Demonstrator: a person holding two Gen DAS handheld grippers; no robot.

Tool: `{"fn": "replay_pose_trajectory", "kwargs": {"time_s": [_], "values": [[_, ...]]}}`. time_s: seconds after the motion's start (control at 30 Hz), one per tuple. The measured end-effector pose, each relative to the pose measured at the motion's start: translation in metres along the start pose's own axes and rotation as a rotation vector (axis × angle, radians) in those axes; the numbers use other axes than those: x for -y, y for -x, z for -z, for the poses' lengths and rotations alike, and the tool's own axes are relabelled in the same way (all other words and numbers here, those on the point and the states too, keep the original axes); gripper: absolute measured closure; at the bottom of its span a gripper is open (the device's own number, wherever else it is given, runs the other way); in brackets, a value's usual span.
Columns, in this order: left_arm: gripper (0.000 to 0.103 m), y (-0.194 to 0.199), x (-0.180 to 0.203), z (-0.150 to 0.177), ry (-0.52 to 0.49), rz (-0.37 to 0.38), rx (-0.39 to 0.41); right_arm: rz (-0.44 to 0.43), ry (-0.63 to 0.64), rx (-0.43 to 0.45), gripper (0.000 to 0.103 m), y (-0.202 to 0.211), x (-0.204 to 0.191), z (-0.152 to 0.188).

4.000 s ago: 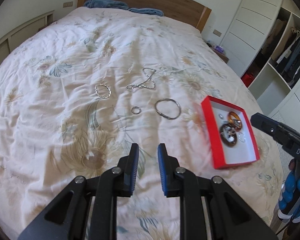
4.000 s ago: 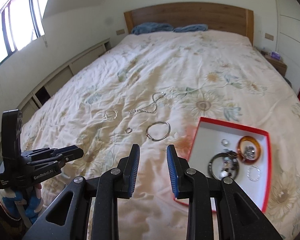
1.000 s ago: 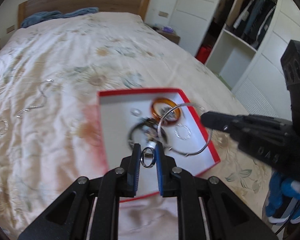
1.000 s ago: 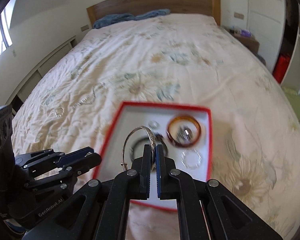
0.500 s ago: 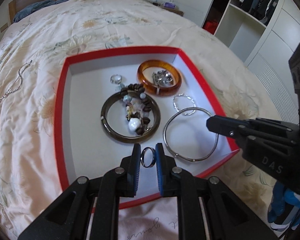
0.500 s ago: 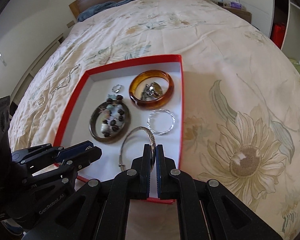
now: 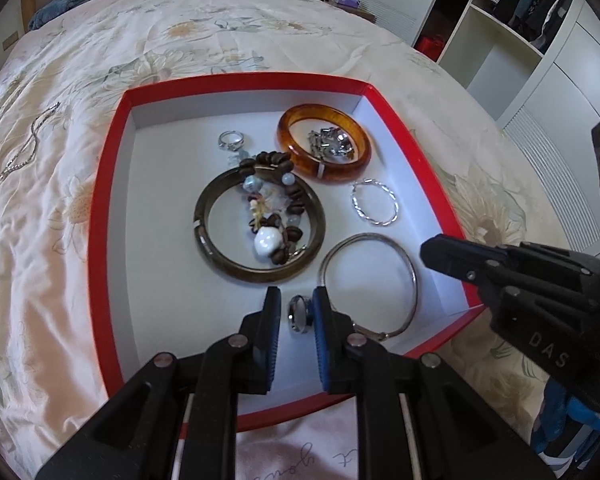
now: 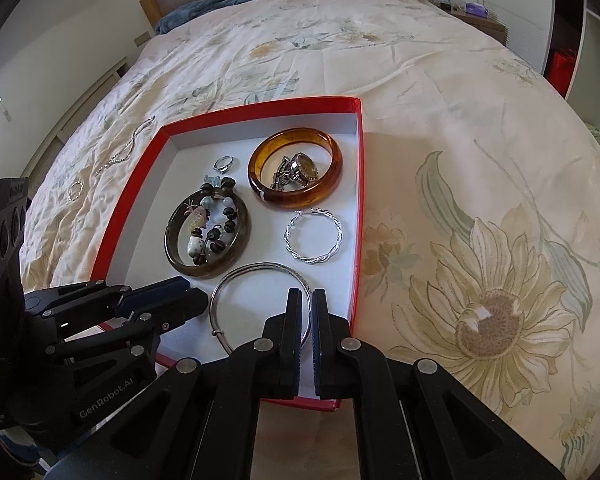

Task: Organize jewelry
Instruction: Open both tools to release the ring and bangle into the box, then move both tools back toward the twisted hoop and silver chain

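Left wrist: ring [image 7: 299, 313] upright on edge.

Near corner of the red-rimmed white cardboard box [image 7: 112, 184] hidden behind the black left gripper [image 7: 296, 316]. Thin silver bangle [image 8: 260, 270] partly covered by the right gripper [image 8: 306, 312]. Handwritten lettering on the pale cloth [image 7: 300, 460] cut off at the frame's lower edge, illegible.

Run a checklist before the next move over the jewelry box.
1. Both grippers over the red box: ok.
2. Left gripper clear of the band ring: cannot tell; its jaws have just been opening, with a gap on one side and the ring against the other pad.
3. Right gripper shut on the thin silver bangle: ok.
4. Bare box floor under that bangle, beside the dark bangle: ok.
5. Chain necklace boxed: not ok, it lies on the quilt.
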State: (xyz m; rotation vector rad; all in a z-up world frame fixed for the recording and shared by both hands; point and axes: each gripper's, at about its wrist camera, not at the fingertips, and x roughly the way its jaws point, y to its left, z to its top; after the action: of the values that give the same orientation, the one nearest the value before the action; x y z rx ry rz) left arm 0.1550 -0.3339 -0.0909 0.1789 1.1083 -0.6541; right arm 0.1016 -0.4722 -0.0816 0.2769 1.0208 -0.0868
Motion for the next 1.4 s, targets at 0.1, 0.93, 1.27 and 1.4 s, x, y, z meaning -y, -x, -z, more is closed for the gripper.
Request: {"fn": "replay_pose_trajectory", "kwargs": {"time_s": [0.1,0.93,1.27,1.4], "values": [[0.087,0.009,-0.002,0.0,0.011,0.006,0.008,0.01,-0.009,0.017,0.097,0.013,0.0,-0.001],[0.07,0.219,-0.001,0.035,0.072,0.001,0.314,0.07,0.046,0.307,0.068,0.209,-0.09,0.066],[0.07,0.292,-0.029,0.104,0.133,-0.108,0.421,0.111,0.163,0.407,0.06,0.263,-0.159,0.111],[0.07,0.31,-0.044,0.13,0.152,-0.161,0.465,0.114,0.217,0.422,0.059,0.269,-0.182,0.119]]}}
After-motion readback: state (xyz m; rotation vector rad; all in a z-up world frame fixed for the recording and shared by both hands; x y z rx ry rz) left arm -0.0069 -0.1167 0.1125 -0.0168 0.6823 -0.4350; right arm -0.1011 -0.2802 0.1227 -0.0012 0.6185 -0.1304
